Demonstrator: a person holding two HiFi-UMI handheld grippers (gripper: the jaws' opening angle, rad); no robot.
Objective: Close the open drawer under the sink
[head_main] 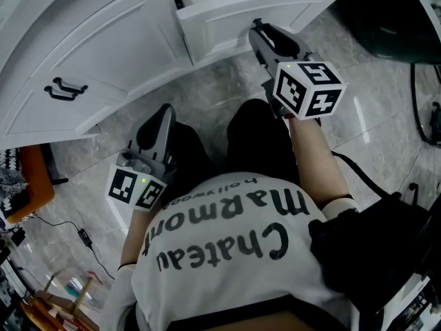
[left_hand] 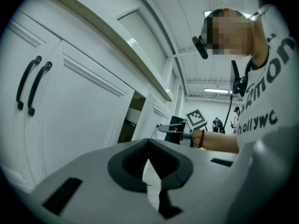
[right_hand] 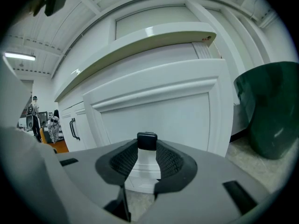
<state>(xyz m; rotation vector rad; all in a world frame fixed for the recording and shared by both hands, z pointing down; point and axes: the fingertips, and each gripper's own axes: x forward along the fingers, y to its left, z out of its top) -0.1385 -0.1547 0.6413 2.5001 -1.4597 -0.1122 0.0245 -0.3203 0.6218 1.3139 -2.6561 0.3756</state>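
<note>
The white drawer stands pulled out from the cabinet under the counter, and its panelled front fills the right gripper view. A small black knob on that front sits between the tips of my right gripper, whose pads close against its sides. In the head view the right gripper reaches up to the drawer front. My left gripper hangs lower left, apart from the cabinet, with its tips together and nothing between them. The left gripper view shows the drawer edge-on with the right gripper at it.
Left of the drawer, cabinet doors carry two black handles. A dark green bin stands right of the drawer. A black bag lies at my right. An orange stool and cables lie on the marble floor at the left.
</note>
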